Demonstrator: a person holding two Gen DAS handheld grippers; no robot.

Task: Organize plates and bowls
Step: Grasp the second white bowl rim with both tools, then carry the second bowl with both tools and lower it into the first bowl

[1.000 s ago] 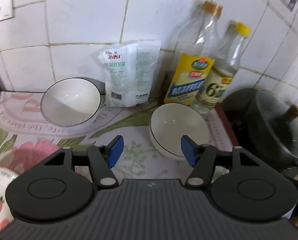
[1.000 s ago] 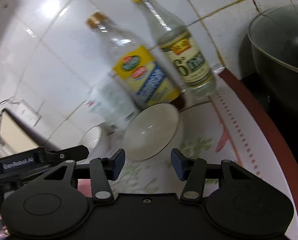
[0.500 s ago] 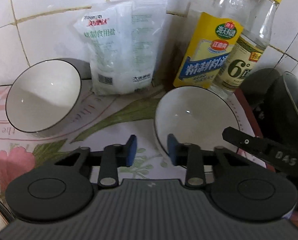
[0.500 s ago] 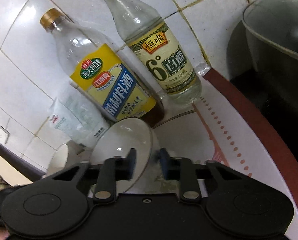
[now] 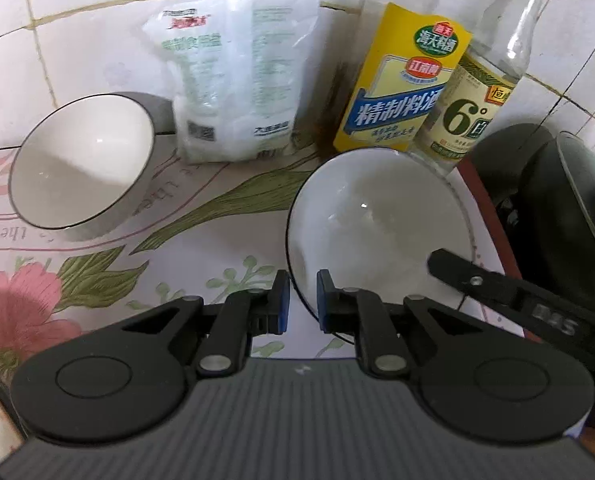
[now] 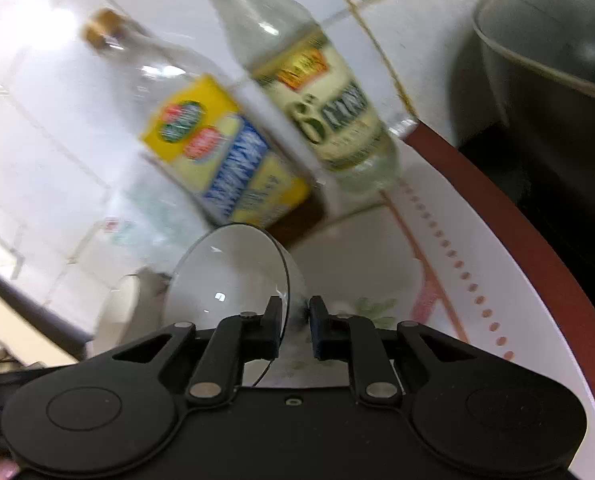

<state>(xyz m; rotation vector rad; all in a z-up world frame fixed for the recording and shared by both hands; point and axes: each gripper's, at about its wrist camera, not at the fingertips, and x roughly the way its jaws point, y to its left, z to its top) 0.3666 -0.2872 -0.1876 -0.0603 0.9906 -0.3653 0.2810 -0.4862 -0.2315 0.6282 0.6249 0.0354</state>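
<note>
We see our left gripper (image 5: 300, 300) closest to us, its jaws pulled in narrow with the rim of a white bowl (image 5: 377, 216) between them. Our right gripper (image 6: 293, 326) has that same bowl's (image 6: 225, 276) rim on the other side, its jaws narrow around the thin black edge too. The bowl sits on a flowery mat (image 5: 201, 248), tipped a little. Off to the left is a second white bowl (image 5: 81, 160), well apart. Behind stand a bag of salt (image 5: 233, 80), a yellow-label bottle (image 5: 405, 88) and a bottle with a yellow cap (image 5: 481, 100), by the tiled wall (image 5: 77, 20). A dark pot (image 5: 569, 216) sits on the right.
</note>
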